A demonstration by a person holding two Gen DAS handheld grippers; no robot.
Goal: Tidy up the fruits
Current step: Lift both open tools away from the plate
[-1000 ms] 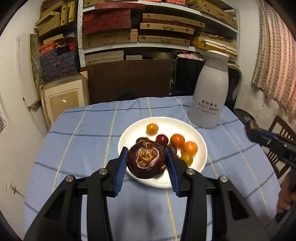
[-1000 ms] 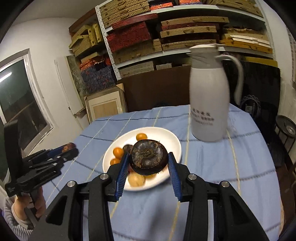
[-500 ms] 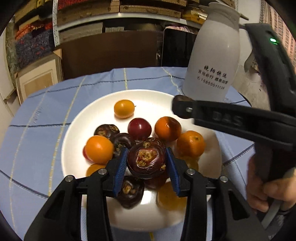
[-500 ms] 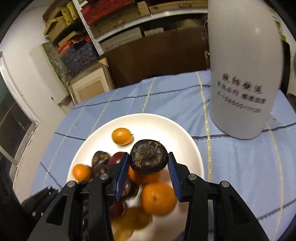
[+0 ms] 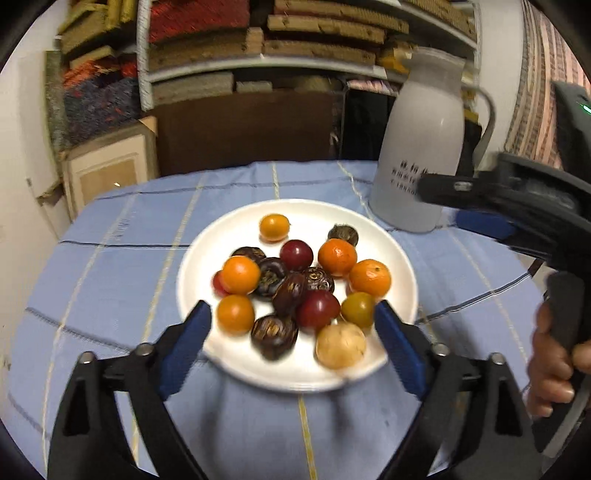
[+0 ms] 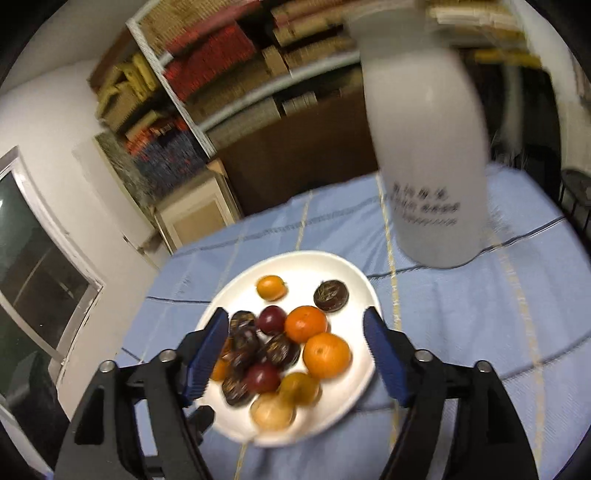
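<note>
Both mangosteens dropped since half second ago: your left claw (image 5: 291, 328) and right claw (image 6: 295, 350) just opened, jaws apart, empty. Fruits piled on white plate (image 5: 400, 254) on counter. Release step; next withdraw clear.

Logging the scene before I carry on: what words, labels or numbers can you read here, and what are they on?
White jug: a few lines of dark print low on its side, blurred in both views; not readable.
Right gripper: no readable marking in the left wrist view.
White plate, fruit, tablecloth, shelf boxes: no text visible.
</note>
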